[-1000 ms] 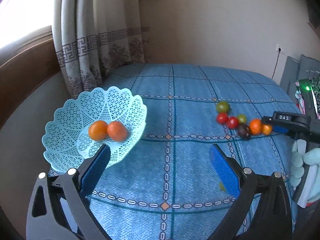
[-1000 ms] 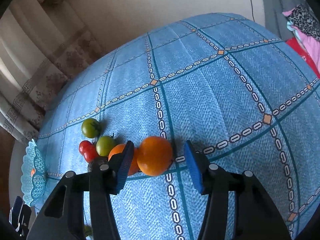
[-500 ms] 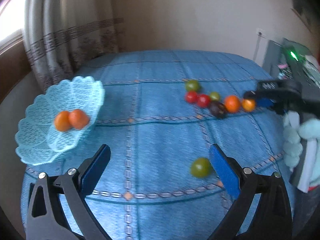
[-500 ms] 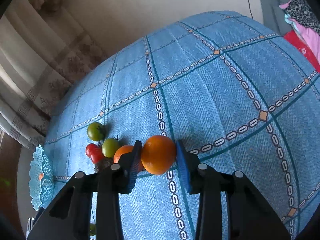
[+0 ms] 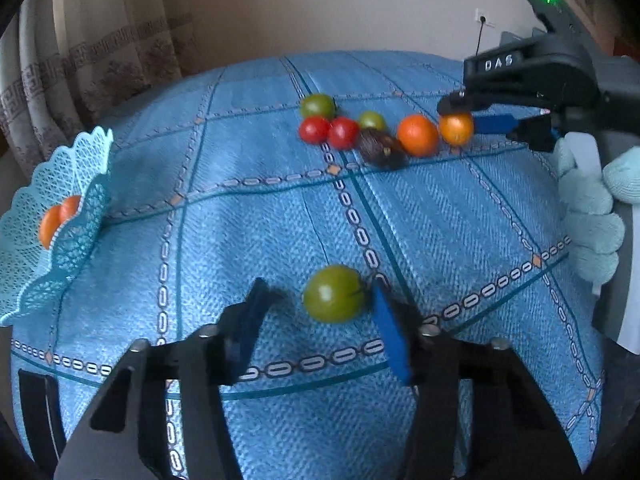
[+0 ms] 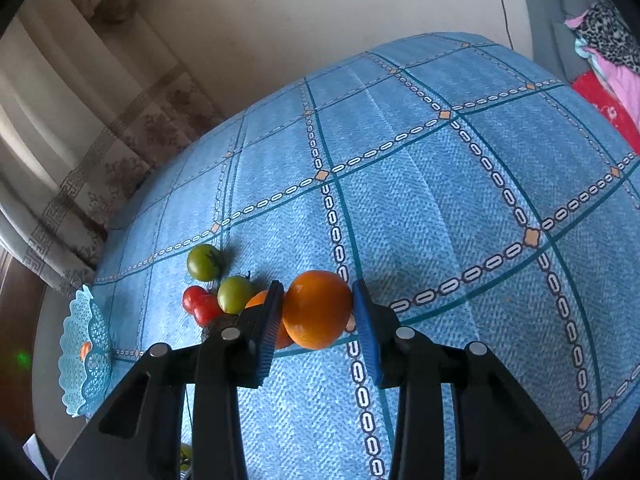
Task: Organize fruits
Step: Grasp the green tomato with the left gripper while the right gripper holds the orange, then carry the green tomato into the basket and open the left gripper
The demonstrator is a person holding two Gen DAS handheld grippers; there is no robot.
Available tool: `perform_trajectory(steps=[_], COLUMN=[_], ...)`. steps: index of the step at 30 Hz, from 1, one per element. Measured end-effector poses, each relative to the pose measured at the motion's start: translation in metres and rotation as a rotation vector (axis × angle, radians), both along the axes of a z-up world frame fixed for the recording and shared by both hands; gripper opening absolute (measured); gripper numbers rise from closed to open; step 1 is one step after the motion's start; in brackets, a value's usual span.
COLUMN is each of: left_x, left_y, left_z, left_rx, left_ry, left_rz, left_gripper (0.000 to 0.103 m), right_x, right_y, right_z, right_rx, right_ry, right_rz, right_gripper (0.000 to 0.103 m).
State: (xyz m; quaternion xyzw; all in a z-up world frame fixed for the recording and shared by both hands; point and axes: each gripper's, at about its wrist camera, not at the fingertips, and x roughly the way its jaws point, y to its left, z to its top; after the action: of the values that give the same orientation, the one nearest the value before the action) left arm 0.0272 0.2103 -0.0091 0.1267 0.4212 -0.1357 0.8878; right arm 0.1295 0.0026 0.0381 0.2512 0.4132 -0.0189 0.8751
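Meanwhile, right tongs (image 6: 317,312) clamp the round orange (image 6: 317,309); left tongs (image 5: 320,320) gape around a green tomato (image 5: 334,293).

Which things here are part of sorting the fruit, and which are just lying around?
Part of the job:
orange, in the right gripper
green tomato, at the left gripper
red tomatoes
basket

Just lying about:
curtain
clothes

We note a desk (image 5: 460,216) under blue checked cloth. On it: a lace basket (image 5: 60,240) at its left edge, a fruit cluster (image 5: 360,132) farther back, one green tomato (image 5: 334,294) nearer.
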Motion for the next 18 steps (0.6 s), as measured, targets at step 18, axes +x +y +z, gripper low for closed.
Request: perform_trajectory(steps=[18], left_x=[-0.006], left_y=[0.010], left_z=[0.021], left_rx=[-0.041], left_ry=[-0.072], left_rz=[0.036], left_gripper=[0.029], right_x=[-0.012], right_y=[0.000], right_z=[0.017], right_rx=[0.028], right_ry=[-0.101], right_rz=[0.008], right_gripper=[0.036])
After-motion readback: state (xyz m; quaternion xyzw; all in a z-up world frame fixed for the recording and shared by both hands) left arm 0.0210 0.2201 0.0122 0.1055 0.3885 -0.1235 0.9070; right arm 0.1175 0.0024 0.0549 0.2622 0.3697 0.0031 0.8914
